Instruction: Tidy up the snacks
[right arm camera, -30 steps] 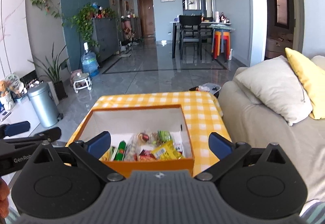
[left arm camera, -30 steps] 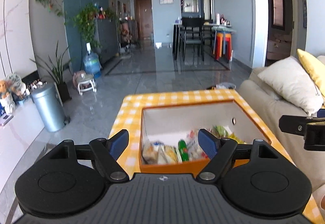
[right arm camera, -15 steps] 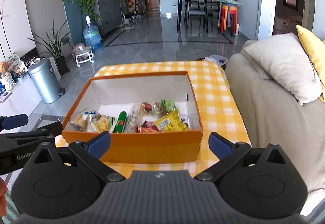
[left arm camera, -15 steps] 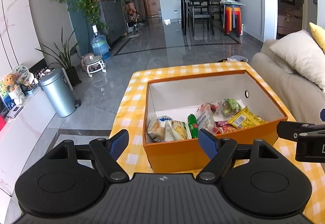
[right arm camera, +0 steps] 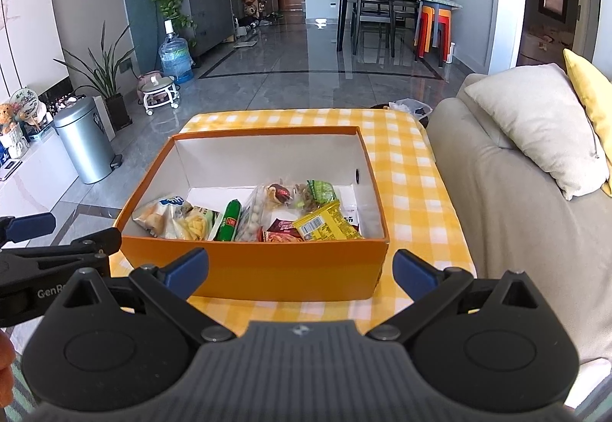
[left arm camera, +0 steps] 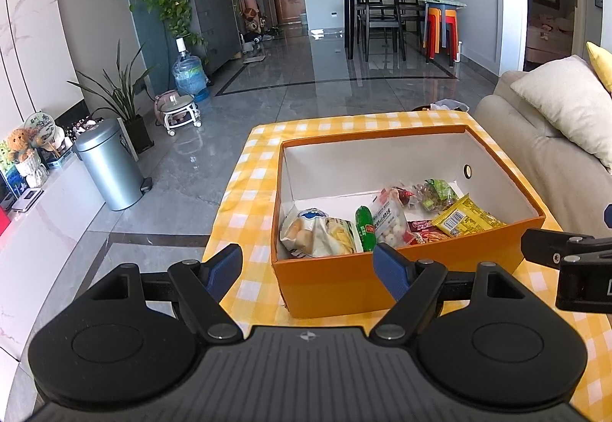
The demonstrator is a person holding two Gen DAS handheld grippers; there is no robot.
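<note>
Snacks (right arm camera: 267, 215) were seen heaped in the near half of the box (right arm camera: 252, 271), an open orange carton set on the checked desk (right arm camera: 405, 169). Against the box's near wall lay a pale bag (right arm camera: 174, 217), a green stick (right arm camera: 228, 221), a clear pouch of white balls (right arm camera: 250, 219), a red packet (right arm camera: 281, 231) and a yellow packet (right arm camera: 329, 223); a green-topped pouch (right arm camera: 319, 190) lay just behind these. The far half of the box was bare.

The left claw (left arm camera: 308, 271) was held open and empty just short of the box's near-left corner. The right claw (right arm camera: 300, 271) was likewise spread wide and empty, in front of the box's near wall. Nothing was gripped.

Trouble could be expected from the overlap of the packets: with a claw lowered among them, two might be pinched at once, or a slick film wrapper might slip out. The near wall stood between both claws and the snacks, so a low, flat approach would likely strike the wall and shove the light box along the cloth. The claws were also close together at the box's left side, and a clash was possible if both were sent in.

To the right of the box a sofa (right arm camera: 508, 200) with cushions was seen, close beside the desk; to the left and well apart, a metal bin (right arm camera: 84, 141).
</note>
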